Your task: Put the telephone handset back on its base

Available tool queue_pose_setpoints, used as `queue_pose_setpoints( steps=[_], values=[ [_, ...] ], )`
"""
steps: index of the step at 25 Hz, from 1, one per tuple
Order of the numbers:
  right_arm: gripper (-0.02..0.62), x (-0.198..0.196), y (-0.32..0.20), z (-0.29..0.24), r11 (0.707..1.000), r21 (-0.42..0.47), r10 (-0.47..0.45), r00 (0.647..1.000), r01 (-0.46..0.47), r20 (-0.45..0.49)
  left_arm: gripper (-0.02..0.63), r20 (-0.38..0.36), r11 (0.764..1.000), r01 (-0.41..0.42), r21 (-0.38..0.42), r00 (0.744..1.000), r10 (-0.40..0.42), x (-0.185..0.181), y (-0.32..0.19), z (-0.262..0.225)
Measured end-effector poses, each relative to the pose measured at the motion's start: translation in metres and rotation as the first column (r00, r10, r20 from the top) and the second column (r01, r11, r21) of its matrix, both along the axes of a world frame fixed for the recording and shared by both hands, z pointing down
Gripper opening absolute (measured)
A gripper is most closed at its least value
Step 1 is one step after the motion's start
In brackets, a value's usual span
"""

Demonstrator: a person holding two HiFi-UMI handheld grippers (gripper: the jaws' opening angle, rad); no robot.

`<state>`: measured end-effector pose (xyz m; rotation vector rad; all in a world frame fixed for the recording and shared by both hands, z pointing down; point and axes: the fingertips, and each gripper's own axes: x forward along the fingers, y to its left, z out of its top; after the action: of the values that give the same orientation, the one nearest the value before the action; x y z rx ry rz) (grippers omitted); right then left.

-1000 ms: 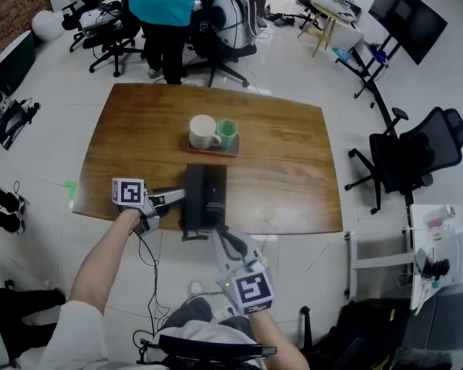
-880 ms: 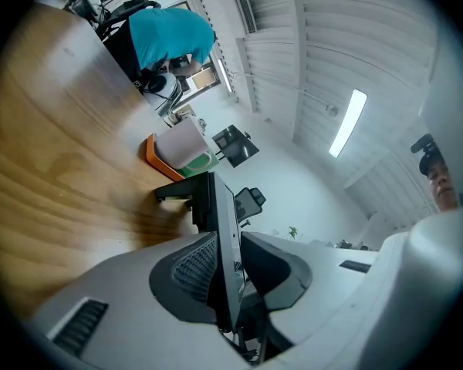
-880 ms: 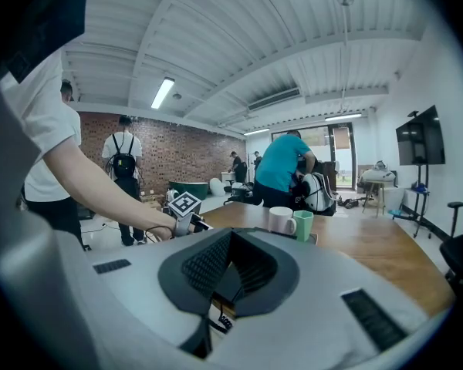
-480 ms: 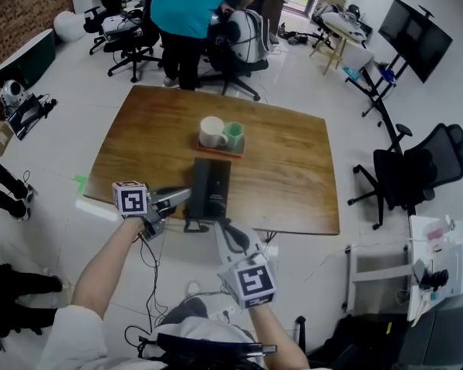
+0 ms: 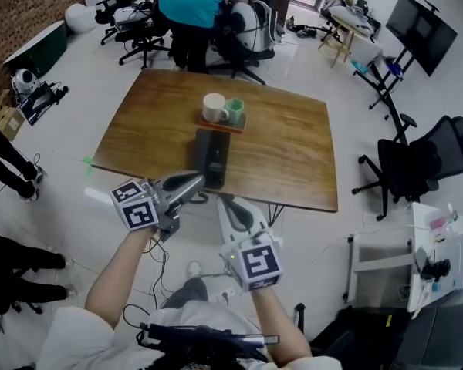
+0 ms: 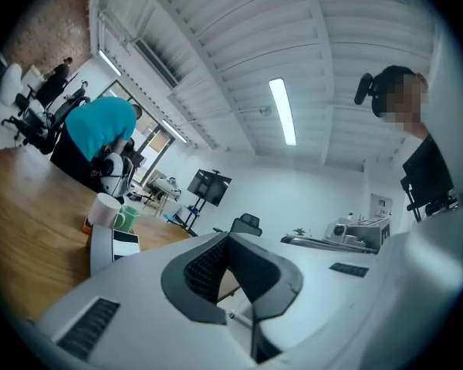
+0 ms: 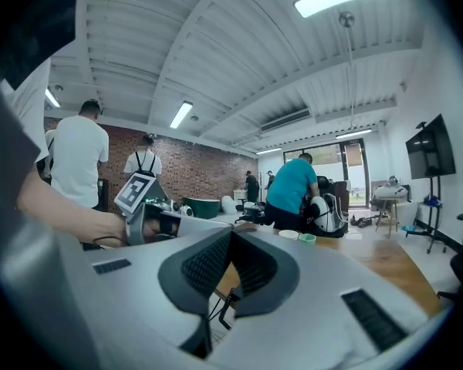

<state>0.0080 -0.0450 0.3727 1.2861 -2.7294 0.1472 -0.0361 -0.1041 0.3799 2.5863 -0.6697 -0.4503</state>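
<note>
The black telephone (image 5: 211, 157) lies on the wooden table (image 5: 293, 153) near its front edge, with the handset lying along the left side of its base. In the left gripper view the telephone (image 6: 113, 246) is small and low at the left. My left gripper (image 5: 197, 179) hangs in the air just before the table's front edge, apart from the phone. Its jaws have just closed and are shut on nothing (image 6: 230, 239). My right gripper (image 5: 224, 201) floats beside it, off the table, and its pads (image 7: 231, 233) meet with nothing between them.
Behind the phone a small tray (image 5: 224, 122) carries a white mug (image 5: 214, 107) and a green cup (image 5: 235, 109). A person in a teal shirt (image 5: 197, 6) stands past the far edge among office chairs. A black chair (image 5: 420, 160) stands right of the table.
Both grippers have pulled back from the phone towards me and risen off the table edge. The left gripper's jaws, open beside the handset before, have closed empty.
</note>
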Motion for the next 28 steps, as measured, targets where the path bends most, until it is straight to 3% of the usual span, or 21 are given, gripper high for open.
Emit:
queue_pose_setpoints(
  steps=[8, 15, 19, 25, 28],
  values=[
    [0.003, 0.010, 0.060, -0.009, 0.995, 0.068, -0.069, 0.998, 0.069, 0.008, -0.014, 0.074, 0.984, 0.092, 0.150, 0.992, -0.104, 0.030, 0.093, -0.035],
    [0.003, 0.014, 0.118, -0.012, 0.991, 0.087, -0.102, 0.994, 0.099, 0.028, -0.014, 0.153, 0.939, 0.222, 0.261, 0.951, -0.268, 0.042, 0.165, -0.046],
    [0.003, 0.016, 0.148, -0.014, 0.990, 0.099, -0.105, 0.994, 0.103, 0.016, -0.014, 0.175, 0.917, 0.276, 0.288, 0.926, -0.333, 0.042, 0.197, -0.048],
    [0.003, 0.031, 0.191, -0.013, 0.990, 0.116, -0.075, 0.997, 0.074, 0.006, -0.014, 0.186, 0.903, 0.306, 0.300, 0.910, -0.370, 0.047, 0.244, -0.048],
    [0.003, 0.035, 0.211, -0.013, 0.990, 0.124, -0.069, 0.998, 0.068, 0.009, -0.014, 0.221, 0.888, 0.332, 0.319, 0.885, -0.410, 0.051, 0.265, -0.050]
  ],
)
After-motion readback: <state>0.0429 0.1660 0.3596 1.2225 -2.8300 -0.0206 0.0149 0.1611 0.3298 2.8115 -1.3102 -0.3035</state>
